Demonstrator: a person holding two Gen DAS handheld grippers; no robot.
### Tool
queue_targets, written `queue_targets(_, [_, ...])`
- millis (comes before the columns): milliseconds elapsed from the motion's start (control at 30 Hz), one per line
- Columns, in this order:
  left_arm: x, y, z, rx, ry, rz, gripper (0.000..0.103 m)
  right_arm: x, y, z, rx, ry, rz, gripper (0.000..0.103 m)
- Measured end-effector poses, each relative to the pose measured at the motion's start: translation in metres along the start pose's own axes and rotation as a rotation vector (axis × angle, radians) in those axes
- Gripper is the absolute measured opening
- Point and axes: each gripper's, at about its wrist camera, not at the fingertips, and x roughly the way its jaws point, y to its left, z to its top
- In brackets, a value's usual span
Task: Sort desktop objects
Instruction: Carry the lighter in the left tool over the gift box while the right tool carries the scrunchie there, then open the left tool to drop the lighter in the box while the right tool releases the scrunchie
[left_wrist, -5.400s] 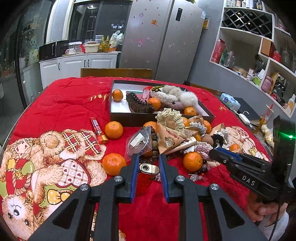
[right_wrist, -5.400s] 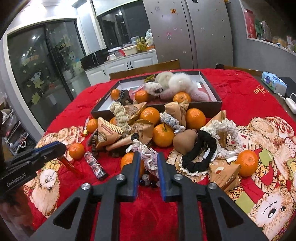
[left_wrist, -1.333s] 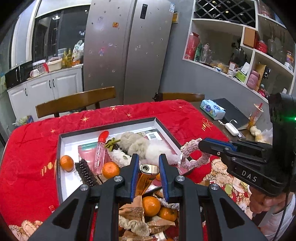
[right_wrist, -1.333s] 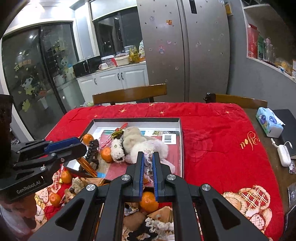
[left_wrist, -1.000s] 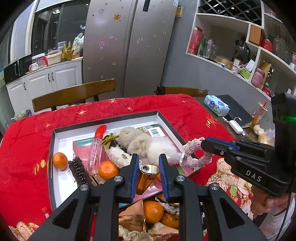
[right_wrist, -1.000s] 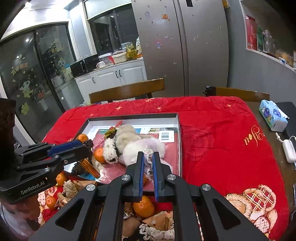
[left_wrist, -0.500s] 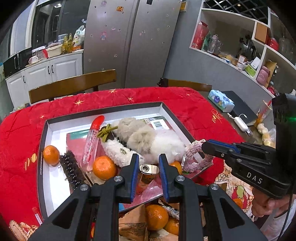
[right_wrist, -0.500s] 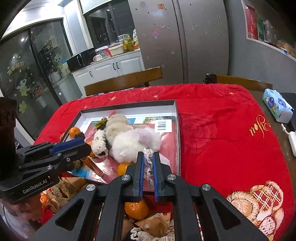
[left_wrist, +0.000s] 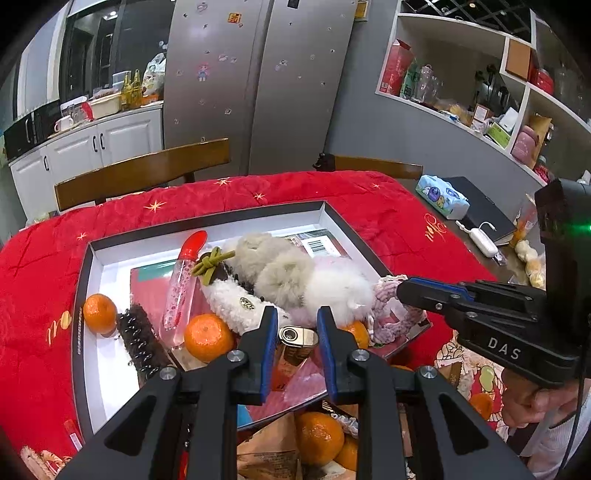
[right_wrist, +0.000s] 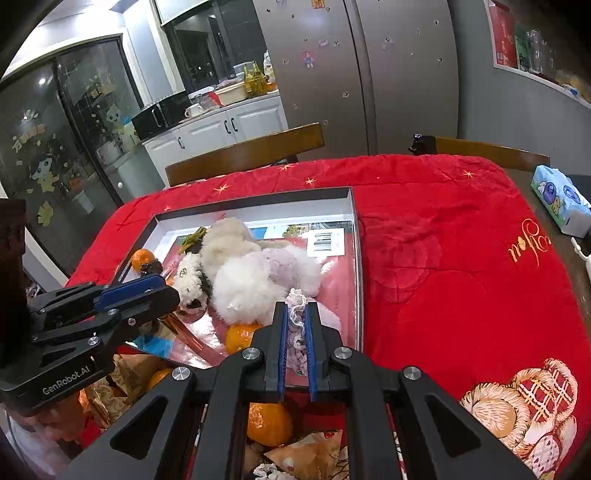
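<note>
The left gripper (left_wrist: 294, 325) is closed on a small metal lighter (left_wrist: 295, 341) with a gold body, and it holds the lighter above the near part of the shallow box (left_wrist: 79, 295) — the black-rimmed box with white inside that lies on the red tablecloth (left_wrist: 388, 218). The right gripper (right_wrist: 295, 321) has its fingers narrow and squeezes a knitted scrunchie (right_wrist: 297, 334), pale pink and white, also over the near edge of the same box. Inside the box there are fluffy plush pieces (left_wrist: 295, 273), a clear tube with a red cap (left_wrist: 183, 284), a dark spiky hair clip (left_wrist: 138, 341) and three tangerines (left_wrist: 208, 338), one of them near the left wall. In front of the box, closer to the cameras, more tangerines (right_wrist: 267, 424) and brown paper packets (left_wrist: 269, 450) are lying in a heap — they are partly hidden by the gripper arms. A blue tissue pack (right_wrist: 559, 205) rests on the table beyond the cloth's right edge.
</note>
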Motion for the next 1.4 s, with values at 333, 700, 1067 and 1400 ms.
queue_targets(333, [0.003,0.005,-0.002,0.022,-0.002,0.078,0.062,-0.009,0.001,0.003,0.012,-0.029,0.034,0.019])
queue_targets(700, [-0.019,0.018,0.006,-0.018,-0.093,0.149,0.103,-0.041,-0.004,0.014,0.05,-0.151,0.035,0.103])
queue_targets(1067, [-0.039,0.026,0.014,-0.035,-0.14,0.18,0.103,-0.051,-0.003,0.019,0.056,-0.146,0.023,0.103])
queue_targets(1400, [-0.082,0.025,0.018,-0.061,-0.204,0.203,0.103,-0.068,-0.004,0.017,0.105,-0.162,0.017,0.103])
